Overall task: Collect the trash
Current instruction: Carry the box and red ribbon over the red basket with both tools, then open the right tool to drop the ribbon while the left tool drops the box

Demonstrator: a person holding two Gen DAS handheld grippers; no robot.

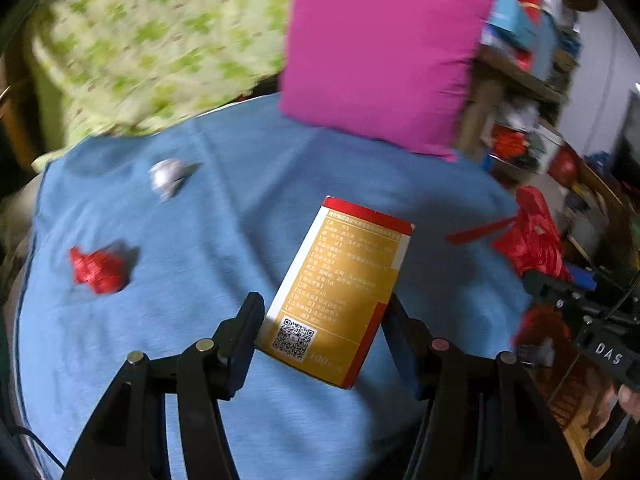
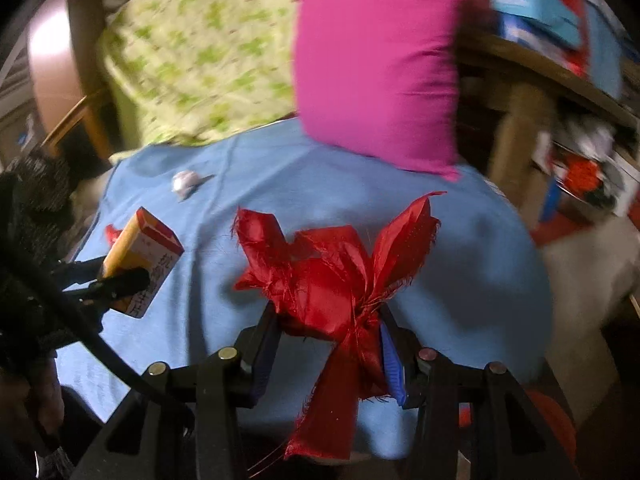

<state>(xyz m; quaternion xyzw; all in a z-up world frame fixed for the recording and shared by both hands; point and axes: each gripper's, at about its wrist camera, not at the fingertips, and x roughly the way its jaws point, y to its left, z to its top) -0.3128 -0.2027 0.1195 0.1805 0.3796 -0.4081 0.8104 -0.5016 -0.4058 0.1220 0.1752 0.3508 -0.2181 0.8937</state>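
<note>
My left gripper (image 1: 320, 312) is shut on a gold and red carton (image 1: 340, 280) and holds it above the blue sheet (image 1: 240, 220); the carton also shows in the right wrist view (image 2: 140, 260). My right gripper (image 2: 328, 320) is shut on a bunch of red ribbon (image 2: 332, 272), lifted over the sheet; the ribbon also shows at the right of the left wrist view (image 1: 532, 236). A crumpled red wrapper (image 1: 100, 268) and a crumpled white paper ball (image 1: 166, 176) lie on the sheet at the left; the ball also shows in the right wrist view (image 2: 185, 182).
A magenta pillow (image 1: 384, 56) stands at the back of the sheet, beside a green patterned quilt (image 1: 160, 40). Cluttered shelves (image 1: 528, 80) stand at the right. The sheet's edge drops off at the right (image 2: 536, 280).
</note>
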